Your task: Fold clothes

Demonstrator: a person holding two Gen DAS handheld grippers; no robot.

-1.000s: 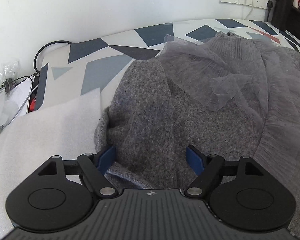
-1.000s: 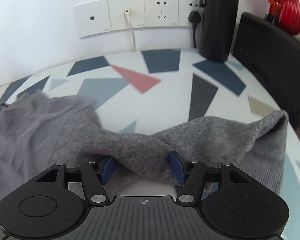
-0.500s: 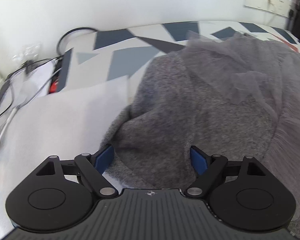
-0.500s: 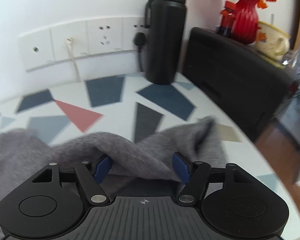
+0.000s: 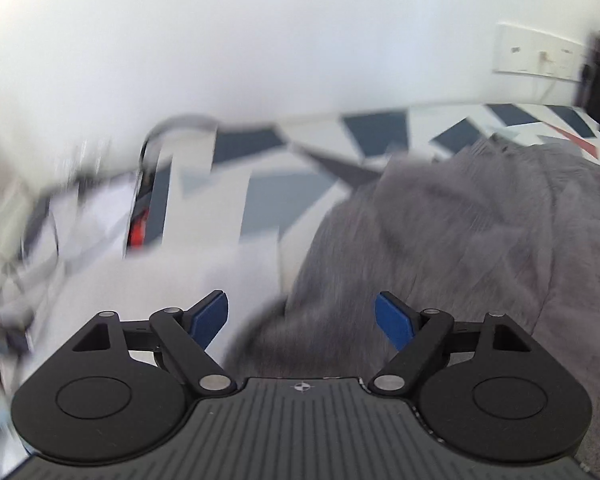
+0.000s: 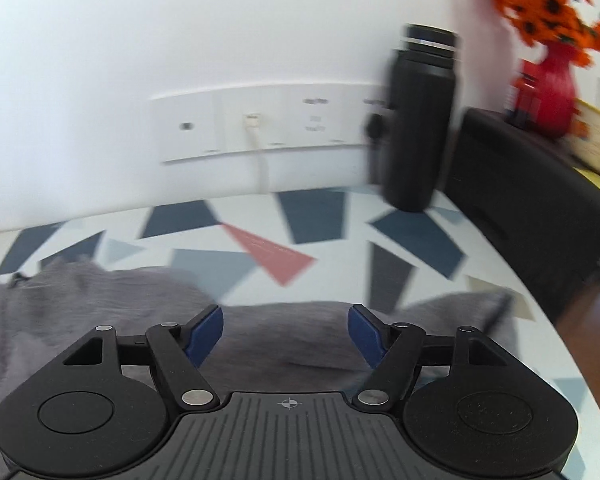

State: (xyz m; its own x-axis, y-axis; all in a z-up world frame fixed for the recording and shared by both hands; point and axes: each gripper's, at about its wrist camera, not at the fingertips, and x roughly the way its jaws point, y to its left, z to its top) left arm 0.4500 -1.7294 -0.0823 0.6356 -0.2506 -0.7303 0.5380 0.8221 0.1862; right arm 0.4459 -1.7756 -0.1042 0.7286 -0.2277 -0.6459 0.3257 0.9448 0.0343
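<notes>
Grey knitted sweater (image 5: 452,248) lies spread on a table (image 6: 320,216) covered in a white cloth with dark blue, grey and red triangles. Both views are smeared by motion.

From the left wrist, the left gripper (image 5: 301,317) hangs above the near edge of the sweater with its 2 blue pads wide apart; the knit shows in the gap below them, and neither pad presses on it. To the left of the sweater lies a pale sheet (image 5: 148,280), with blurred cables (image 5: 172,128) beyond it.

From the right wrist, the right gripper (image 6: 285,327) has just been opening its jaws; the sweater's far end (image 6: 292,332) lies flat beneath and between them, free of both pads. Behind stand a black bottle (image 6: 418,120), a row of wall sockets (image 6: 260,120) and a red vase (image 6: 548,92) of orange flowers on a dark cabinet (image 6: 532,184).
</notes>
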